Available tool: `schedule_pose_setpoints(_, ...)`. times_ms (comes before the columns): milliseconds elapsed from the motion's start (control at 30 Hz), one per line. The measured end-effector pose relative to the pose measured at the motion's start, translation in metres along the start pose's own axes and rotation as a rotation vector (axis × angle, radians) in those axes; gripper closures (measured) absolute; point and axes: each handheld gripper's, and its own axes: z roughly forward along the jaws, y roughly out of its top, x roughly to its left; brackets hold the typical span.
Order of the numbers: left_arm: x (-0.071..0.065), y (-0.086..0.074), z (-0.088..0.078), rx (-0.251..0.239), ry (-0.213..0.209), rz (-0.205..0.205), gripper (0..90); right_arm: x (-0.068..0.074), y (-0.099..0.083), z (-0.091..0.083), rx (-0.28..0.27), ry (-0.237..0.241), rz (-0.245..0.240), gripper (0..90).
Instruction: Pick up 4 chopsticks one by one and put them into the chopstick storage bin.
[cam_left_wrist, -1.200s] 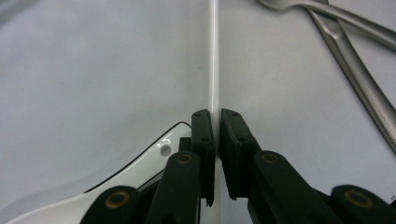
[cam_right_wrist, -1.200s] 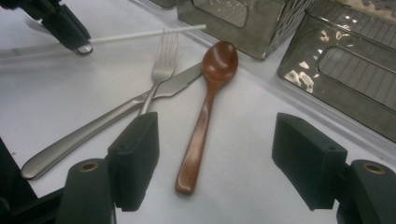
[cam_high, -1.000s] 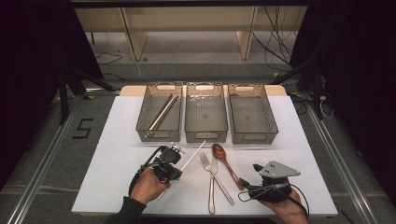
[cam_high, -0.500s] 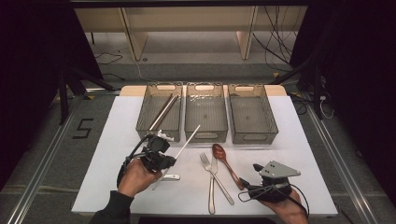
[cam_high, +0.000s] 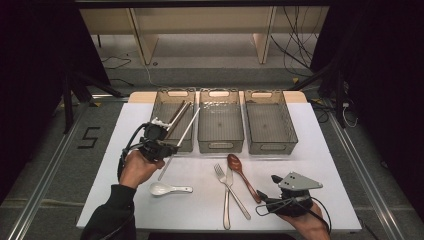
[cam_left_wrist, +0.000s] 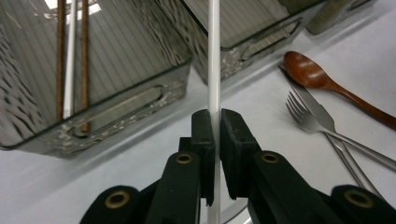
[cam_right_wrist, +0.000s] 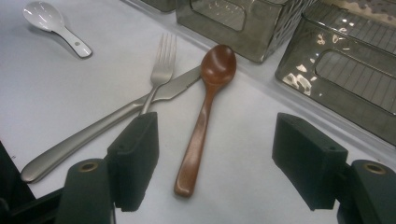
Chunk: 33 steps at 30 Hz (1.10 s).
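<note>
Left gripper is clamped on the white chopstick, carrying it tip-first toward the left bin, where other chopsticks already lie. Right gripper waits, jaws apart, over the wooden spoon, probably next.

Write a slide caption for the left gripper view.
Left gripper shut on a white chopstick, aimed toward the bin holding chopsticks.
</note>
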Motion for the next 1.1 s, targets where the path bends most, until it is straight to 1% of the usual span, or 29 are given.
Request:
schedule_pose_setpoints(167, 0.009, 0.009, -0.002, -0.019, 0.023, -0.008, 83.9, 0.000, 0.000, 0.000, 0.000, 0.001, 0.001, 32.4)
schedule_pose_setpoints(267, 0.013, 0.015, -0.001, -0.026, 0.028, -0.011, 83.8, 0.000, 0.000, 0.000, 0.001, 0.001, 0.001, 32.4)
schedule_pose_setpoints(300, 0.015, 0.017, -0.001, -0.026, 0.034, -0.004, 83.9, 0.000, 0.000, 0.001, 0.001, 0.001, 0.001, 32.4)
schedule_pose_setpoints(367, 0.017, 0.021, -0.001, -0.034, 0.038, -0.004, 83.8, 0.000, 0.000, 0.001, 0.002, 0.001, 0.001, 32.4)
schedule_pose_setpoints(533, 0.025, 0.031, -0.002, -0.062, 0.045, -0.005, 83.8, 0.000, 0.000, 0.001, 0.003, 0.003, 0.001, 32.4)
schedule_pose_setpoints(667, 0.032, 0.040, -0.002, -0.090, 0.062, -0.002, 83.8, -0.001, 0.000, 0.001, 0.002, 0.002, 0.000, 32.4)
schedule_pose_setpoints(733, 0.034, 0.046, -0.001, -0.090, 0.073, 0.005, 83.8, 0.000, 0.000, 0.001, 0.003, 0.003, 0.001, 32.4)
schedule_pose_setpoints(800, 0.037, 0.050, 0.001, -0.097, 0.074, 0.014, 83.8, 0.000, 0.000, 0.001, 0.003, 0.004, 0.000, 32.4)
schedule_pose_setpoints(900, 0.041, 0.057, 0.006, -0.083, 0.100, 0.020, 83.8, 0.000, 0.000, 0.001, 0.002, 0.005, 0.003, 32.4)
schedule_pose_setpoints(967, 0.044, 0.061, 0.010, -0.084, 0.111, 0.019, 83.8, 0.000, -0.001, 0.001, 0.003, 0.004, 0.003, 32.3)
schedule_pose_setpoints(1033, 0.047, 0.064, 0.014, -0.085, 0.132, 0.023, 83.8, -0.001, -0.001, 0.001, 0.003, 0.004, 0.004, 32.4)
schedule_pose_setpoints(1100, 0.051, 0.067, 0.016, -0.080, 0.144, 0.025, 83.8, -0.001, -0.001, 0.001, 0.003, 0.004, 0.004, 32.4)
